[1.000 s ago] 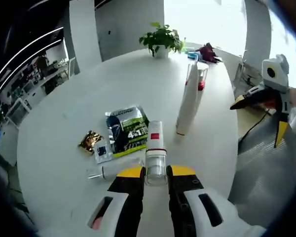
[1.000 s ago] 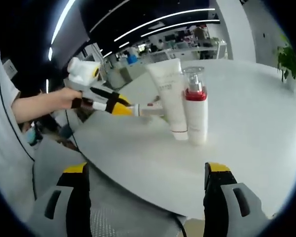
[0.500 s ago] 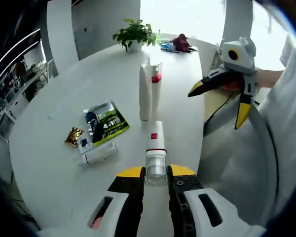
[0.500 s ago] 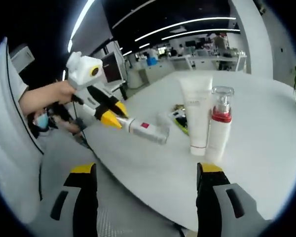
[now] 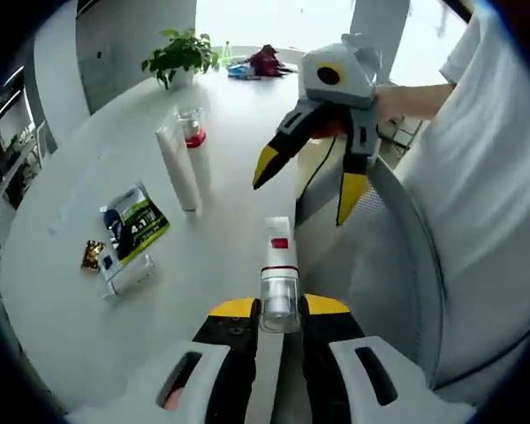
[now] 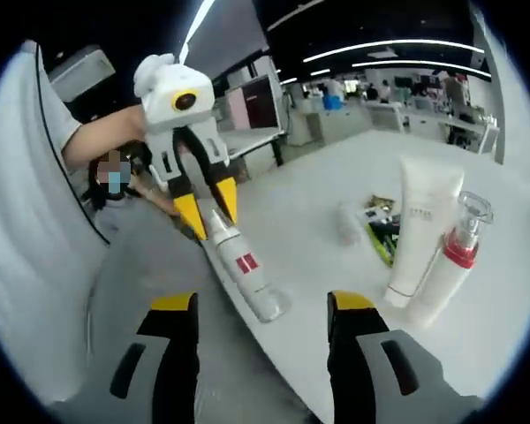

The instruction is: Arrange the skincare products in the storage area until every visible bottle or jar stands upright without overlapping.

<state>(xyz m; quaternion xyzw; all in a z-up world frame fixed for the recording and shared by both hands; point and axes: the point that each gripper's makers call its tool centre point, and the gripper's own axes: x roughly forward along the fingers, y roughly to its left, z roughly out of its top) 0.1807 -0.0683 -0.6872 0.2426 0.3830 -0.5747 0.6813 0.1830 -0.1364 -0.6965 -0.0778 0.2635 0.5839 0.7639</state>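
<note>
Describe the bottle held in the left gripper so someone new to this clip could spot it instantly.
Start at the round white table, then come to its near edge, where the left gripper is shut on a slim white bottle held lying along the fingers. Unlike the upright white tube and red-collared pump bottle standing together farther in, it is off the table and has a small red square label.

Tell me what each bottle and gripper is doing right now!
Left gripper: shut on the bottle.
Bottle: held off the table, tipped over, not upright.
Right gripper: open, holding nothing.
Tube: standing upright on the table.
Pump bottle: standing upright, next to the tube.
Small bottle: lying on its side.
Green packet: lying flat.
</note>
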